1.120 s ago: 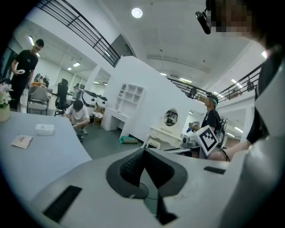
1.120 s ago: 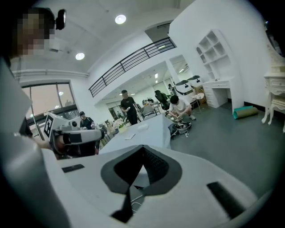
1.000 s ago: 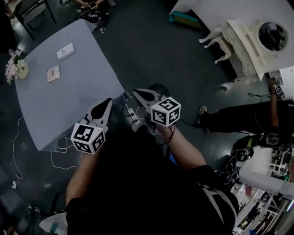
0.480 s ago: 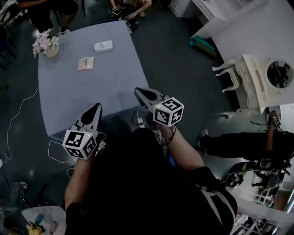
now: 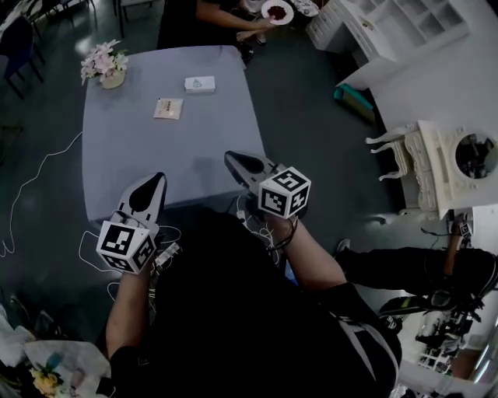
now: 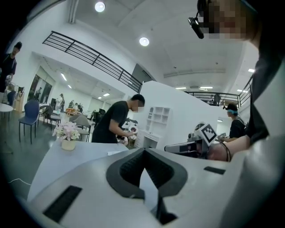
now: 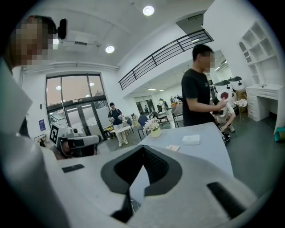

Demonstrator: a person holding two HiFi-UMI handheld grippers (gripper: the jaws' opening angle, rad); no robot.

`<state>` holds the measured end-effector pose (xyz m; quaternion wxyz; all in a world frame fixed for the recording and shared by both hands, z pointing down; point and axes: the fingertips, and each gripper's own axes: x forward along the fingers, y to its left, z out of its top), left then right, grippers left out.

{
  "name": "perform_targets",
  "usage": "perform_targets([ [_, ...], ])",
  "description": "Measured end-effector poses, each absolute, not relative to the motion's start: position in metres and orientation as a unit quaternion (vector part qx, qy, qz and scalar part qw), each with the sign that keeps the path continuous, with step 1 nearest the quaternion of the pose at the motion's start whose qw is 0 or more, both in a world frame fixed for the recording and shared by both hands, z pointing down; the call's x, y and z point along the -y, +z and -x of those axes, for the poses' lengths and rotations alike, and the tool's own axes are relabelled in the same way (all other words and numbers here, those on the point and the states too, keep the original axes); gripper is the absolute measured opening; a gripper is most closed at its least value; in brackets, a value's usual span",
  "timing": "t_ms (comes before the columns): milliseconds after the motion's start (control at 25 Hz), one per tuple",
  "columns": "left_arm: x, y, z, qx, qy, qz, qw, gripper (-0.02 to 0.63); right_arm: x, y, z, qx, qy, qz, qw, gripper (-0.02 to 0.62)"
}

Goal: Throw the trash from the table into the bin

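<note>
The left gripper (image 5: 150, 186) and the right gripper (image 5: 240, 163) are held side by side at the near edge of a grey-blue table (image 5: 132, 148), in the lower middle of the head view. Both are pointed across the tabletop. In each gripper's own view the jaws are seen closed tip to tip, with only tabletop visible through the gap behind the tips. Nothing is gripped by either.

The trash is seen on the far part of the table, in the upper left-centre of the head view, well apart from both grippers. A white packet (image 5: 200, 84) lies near the far right corner. A small flat wrapper (image 5: 169, 108) lies near it, lower and to the left, with bare tabletop between the two. A pot of pink flowers (image 5: 103, 64) stands at the far left corner.

Beyond the far edge, at the top of the frame, a person in a dark shirt (image 5: 206, 17) is seen holding a round white dish (image 5: 277, 11) with something red in it. A white shelf unit (image 5: 389, 31) fills the upper right corner, and a teal object (image 5: 354, 103) lies on the dark floor below it. A white carved side table (image 5: 424, 167) stands at the right edge. A thin white cable (image 5: 39, 179) trails over the floor left of the table.
</note>
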<state>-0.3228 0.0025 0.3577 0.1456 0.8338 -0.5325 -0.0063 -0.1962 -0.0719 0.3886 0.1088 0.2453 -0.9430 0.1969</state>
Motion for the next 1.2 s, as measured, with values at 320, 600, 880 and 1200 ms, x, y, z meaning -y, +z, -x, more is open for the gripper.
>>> perform_targets([
  [320, 0.015, 0.363, 0.339, 0.542, -0.019, -0.825, 0.157, 0.012, 0.083, 0.394, 0.205, 0.949, 0.186, -0.224, 0.12, 0.003],
  [600, 0.057, 0.37, 0.359, 0.55, -0.021, -0.819, 0.163, 0.012, 0.132, 0.421, 0.22, 0.946, 0.205, -0.208, 0.142, 0.005],
  [880, 0.13, 0.381, 0.387, 0.568, -0.012, -0.805, 0.169, 0.013, 0.21, 0.455, 0.244, 0.941, 0.207, -0.181, 0.2, 0.006],
  [1200, 0.217, 0.418, 0.416, 0.581, -0.014, -0.789, 0.199, 0.014, 0.317, 0.508, 0.274, 0.93, 0.201, -0.158, 0.265, 0.061],
])
